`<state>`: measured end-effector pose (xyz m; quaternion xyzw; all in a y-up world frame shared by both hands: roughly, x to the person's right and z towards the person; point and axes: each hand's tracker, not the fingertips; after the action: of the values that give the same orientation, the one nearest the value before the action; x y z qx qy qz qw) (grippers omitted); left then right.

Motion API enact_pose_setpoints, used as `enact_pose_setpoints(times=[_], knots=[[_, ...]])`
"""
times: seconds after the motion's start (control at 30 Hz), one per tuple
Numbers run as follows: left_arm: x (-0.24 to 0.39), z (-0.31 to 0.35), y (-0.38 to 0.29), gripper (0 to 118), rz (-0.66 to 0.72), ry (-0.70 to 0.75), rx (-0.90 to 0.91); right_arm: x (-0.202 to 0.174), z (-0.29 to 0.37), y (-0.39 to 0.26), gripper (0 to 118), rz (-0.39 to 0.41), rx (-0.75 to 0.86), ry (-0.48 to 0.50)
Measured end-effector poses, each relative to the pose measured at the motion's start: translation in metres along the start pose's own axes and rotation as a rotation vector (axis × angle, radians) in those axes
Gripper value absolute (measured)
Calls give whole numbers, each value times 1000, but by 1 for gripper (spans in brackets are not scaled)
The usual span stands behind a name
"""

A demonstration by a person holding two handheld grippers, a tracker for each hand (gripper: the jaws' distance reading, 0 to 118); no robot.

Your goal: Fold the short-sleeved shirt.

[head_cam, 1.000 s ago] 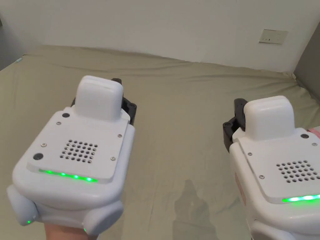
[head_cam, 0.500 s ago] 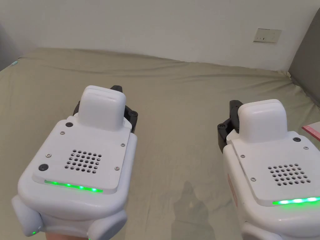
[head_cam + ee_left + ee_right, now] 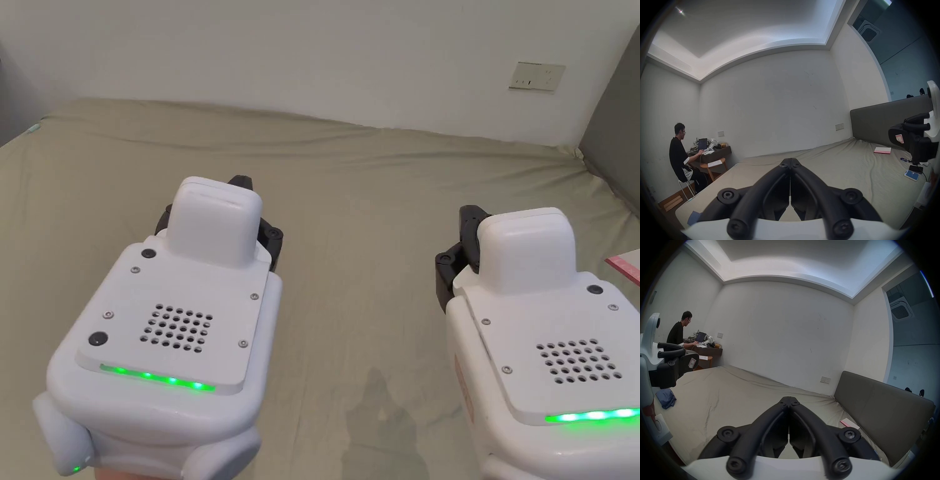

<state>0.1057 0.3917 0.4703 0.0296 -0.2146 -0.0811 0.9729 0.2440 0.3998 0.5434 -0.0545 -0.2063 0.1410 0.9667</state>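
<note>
Both grippers are up over the bed and carrying nothing: the left gripper (image 3: 790, 160) has its black jaws pressed tip to tip with nothing between them, and the right gripper (image 3: 789, 398) shows the same in its own view, jaws meeting along a thin seam, empty. From the head view the two white housings sit side by side above the olive sheet, left gripper (image 3: 240, 184) toward the middle of the bed, right gripper (image 3: 469, 219) nearer the headboard side, green lights glowing on both, and their tips are mostly hidden behind the bodies there. The bed (image 3: 362, 206) runs wrinkled but bare beneath them. The shirt (image 3: 666, 398) is a crumpled blue heap lying near the bed's edge at the foot end, well apart from both sets of jaws; a corner of it (image 3: 693, 217) peeks in at the bottom left of the left gripper view. By the grey headboard (image 3: 880, 404) a pink-edged box (image 3: 882, 150) rests on the sheet, and two phones (image 3: 911, 174) lie near that end's front edge with a cable. Off the bed, a person (image 3: 679, 154) in dark clothes sits on a stool at a desk (image 3: 713, 154) in the room's corner, hands at a laptop (image 3: 702, 143).
</note>
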Motion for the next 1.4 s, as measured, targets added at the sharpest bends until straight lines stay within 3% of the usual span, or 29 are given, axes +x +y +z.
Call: enact_pose_setpoints(times=[0.57, 0.6, 0.63, 0.67, 0.7, 0.73, 0.77, 0.8, 0.83, 0.97, 1.07, 1.13, 1.23, 1.4], knots=[[2, 0, -6, 0, 12, -7, -21, 1, 1, -3, 2, -17, -5, 2], [1, 0, -6, 0, 13, -8, -21, 1, 0, -2, 4, -19, -5, 4], [1, 0, -6, 0, 13, -8, -22, 2, 0, -2, 14, -26, -1, 2], [1, 0, -6, 4, 13, -5, -21, 4, 0, -2, 37, -33, 5, -2], [0, -1, -6, 23, 13, -1, -20, 6, -1, -1, 82, -36, 5, 2], [-1, -2, -6, 39, 14, 0, -22, 9, -1, -1, 108, -40, -3, 17], [-3, -3, -7, 60, 17, -10, -33, 11, -1, -1, 117, -42, -5, 19], [-4, -5, -7, 94, 24, -18, -47, 11, 1, -3, 117, -41, 10, 23], [-5, -7, -9, 114, 31, -20, -59, 11, 3, -3, 117, -35, 22, 26], [-13, -7, -12, 118, 40, -12, -59, 14, -1, 1, 117, -58, -37, 49], [-13, -6, -12, 118, 49, -16, -63, 22, -3, 9, 117, -157, -86, 76], [-11, -4, -10, 118, 42, -7, -59, 28, -7, 17, 117, -241, -129, 9], [-14, -3, -8, 118, 41, -5, -52, 29, -18, 29, 117, -255, -257, -83], [-8, -1, -5, 118, 42, -2, -43, 34, -23, 34, 117, -243, -324, -39]])
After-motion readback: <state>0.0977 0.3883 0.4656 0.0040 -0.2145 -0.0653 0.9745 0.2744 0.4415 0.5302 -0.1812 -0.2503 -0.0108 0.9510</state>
